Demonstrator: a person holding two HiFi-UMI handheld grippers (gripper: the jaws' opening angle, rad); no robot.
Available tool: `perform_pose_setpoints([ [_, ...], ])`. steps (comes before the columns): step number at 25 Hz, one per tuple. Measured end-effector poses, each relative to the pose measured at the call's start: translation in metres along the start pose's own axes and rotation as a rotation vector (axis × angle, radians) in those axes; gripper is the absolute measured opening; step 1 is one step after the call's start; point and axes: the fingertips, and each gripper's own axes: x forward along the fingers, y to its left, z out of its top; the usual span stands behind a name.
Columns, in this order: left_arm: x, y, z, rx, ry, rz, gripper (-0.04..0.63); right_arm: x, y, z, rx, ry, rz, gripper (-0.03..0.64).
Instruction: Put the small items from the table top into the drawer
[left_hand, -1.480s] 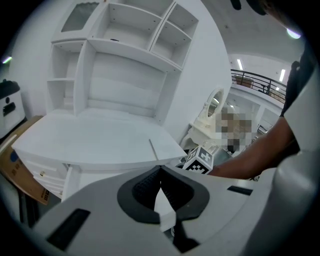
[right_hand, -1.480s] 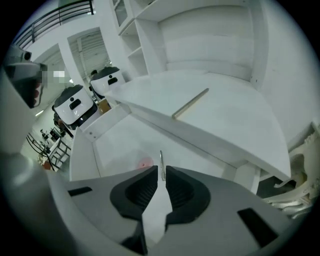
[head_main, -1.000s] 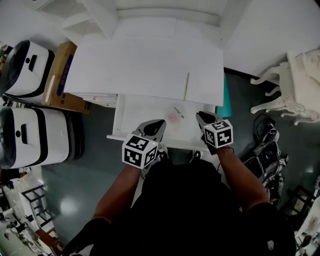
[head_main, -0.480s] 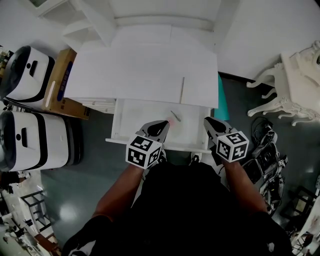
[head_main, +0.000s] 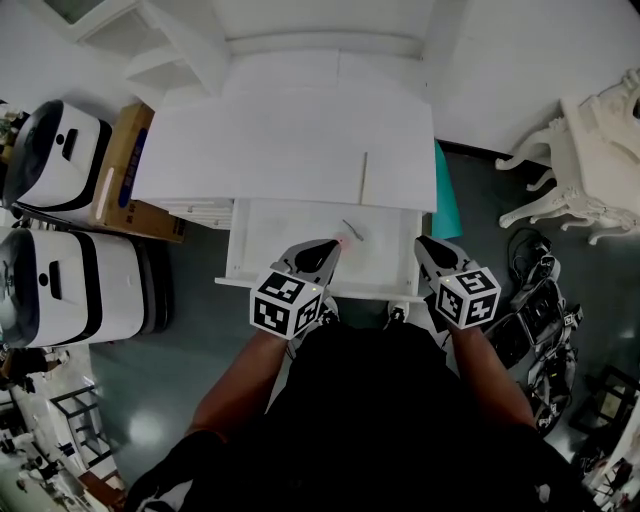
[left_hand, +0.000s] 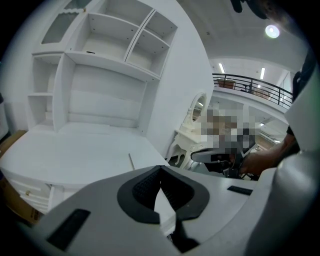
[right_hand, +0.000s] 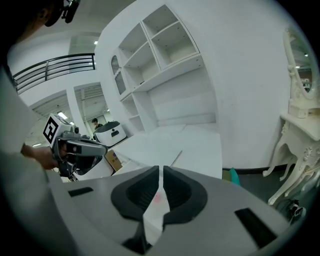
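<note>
A white desk top (head_main: 290, 130) carries a thin light stick (head_main: 364, 178) near its front right; the stick (left_hand: 131, 161) also shows in the left gripper view and the stick (right_hand: 176, 157) in the right gripper view. Below it the drawer (head_main: 237, 240) stands pulled out. Inside lie a small pink item (head_main: 343, 241) and a thin grey item (head_main: 352, 229). My left gripper (head_main: 320, 250) hovers over the drawer just left of the pink item, jaws together and empty. My right gripper (head_main: 425, 246) is at the drawer's right end, shut and empty. The pink item (right_hand: 158, 197) shows below its jaws.
Two white machines (head_main: 55, 130) (head_main: 70, 280) and a cardboard box (head_main: 125, 150) stand left of the desk. A teal object (head_main: 445, 195) and ornate white furniture (head_main: 590, 170) are on the right. White shelves (left_hand: 110, 55) rise behind the desk top.
My right gripper has drawn back from over the drawer to its right end. My left gripper has edged closer to the pink item. The head view has shifted slightly.
</note>
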Motion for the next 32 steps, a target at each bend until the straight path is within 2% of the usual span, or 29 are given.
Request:
perform_pose_setpoints([
  [15, 0.002, 0.0, 0.0, 0.027, 0.006, 0.011, 0.003, 0.003, 0.003, -0.004, -0.014, 0.015, 0.01, 0.044],
  [21, 0.0, 0.005, 0.003, -0.041, -0.007, 0.003, 0.003, 0.007, 0.004, -0.005, -0.027, 0.029, 0.015, 0.044],
  [32, -0.005, 0.015, -0.007, -0.047, 0.018, 0.031, 0.003, 0.023, 0.01, -0.003, -0.045, 0.049, 0.031, 0.044],
])
